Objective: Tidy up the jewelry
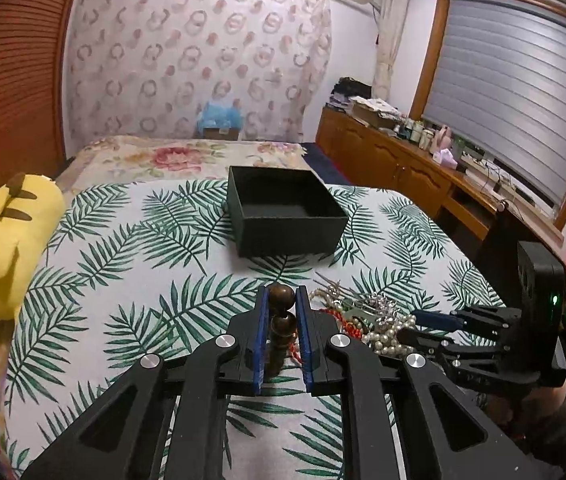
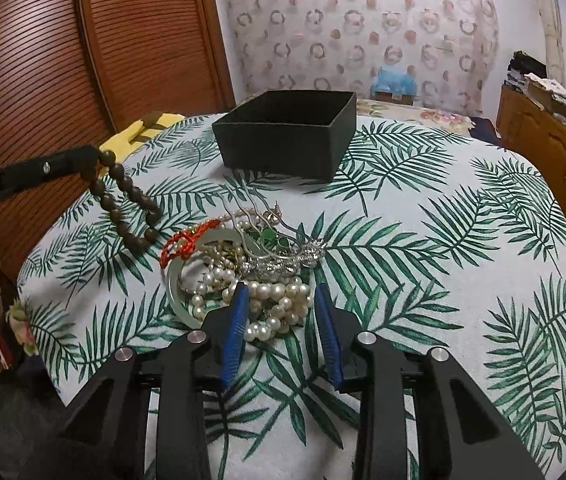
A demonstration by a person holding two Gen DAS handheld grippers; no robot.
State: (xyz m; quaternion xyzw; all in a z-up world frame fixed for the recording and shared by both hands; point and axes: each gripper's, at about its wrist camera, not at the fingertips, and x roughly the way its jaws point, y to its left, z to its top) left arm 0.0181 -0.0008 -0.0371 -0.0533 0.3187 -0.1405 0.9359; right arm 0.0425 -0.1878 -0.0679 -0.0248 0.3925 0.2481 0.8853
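Note:
My left gripper [image 1: 281, 294] is shut on a brown wooden bead bracelet [image 1: 281, 300], held above the leaf-print cloth. In the right wrist view the left gripper [image 2: 85, 160] comes in from the left and the bracelet [image 2: 131, 204] hangs from it as a loop. A tangled jewelry pile [image 2: 251, 252] lies mid-table with a red knotted cord [image 2: 181, 246], a silver comb [image 2: 251, 216] and a pearl necklace [image 2: 279, 304]. My right gripper [image 2: 281, 290] stands low over the pile, open, with the pearls between its fingers. An open black box [image 2: 279, 152] stands behind the pile.
The leaf-print cloth [image 2: 443, 260] covers a round table; its edge curves near on all sides. A yellow plush toy [image 1: 7, 232] lies at the left edge. The black box [image 1: 291, 236] sits at the far middle. A wooden cabinet [image 1: 383, 160] runs along the right wall.

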